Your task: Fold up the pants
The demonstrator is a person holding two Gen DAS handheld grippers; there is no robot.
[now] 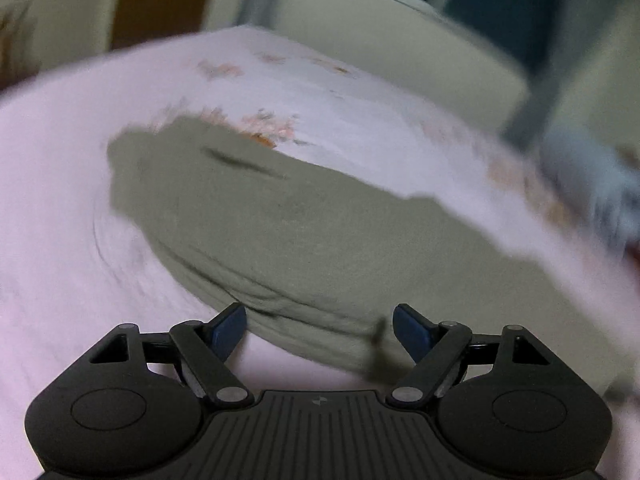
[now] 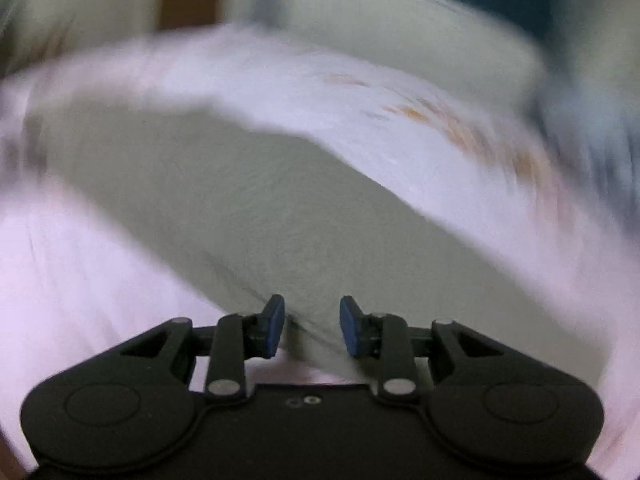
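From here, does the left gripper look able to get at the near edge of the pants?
Probably yes: the left gripper stands open just short of the near edge of the pants on the bedsheet, with nothing between.

1. No words, labels, brand names or numbers can be read in either view; both are blurred.
2. Lower centre of the left wrist view: a small pale mark on the ribbed black body of the left gripper (image 1: 319, 328), too tiny to make out.
3. Lower centre of the right wrist view: two small rings on the black body of the right gripper (image 2: 312, 326), not lettering.
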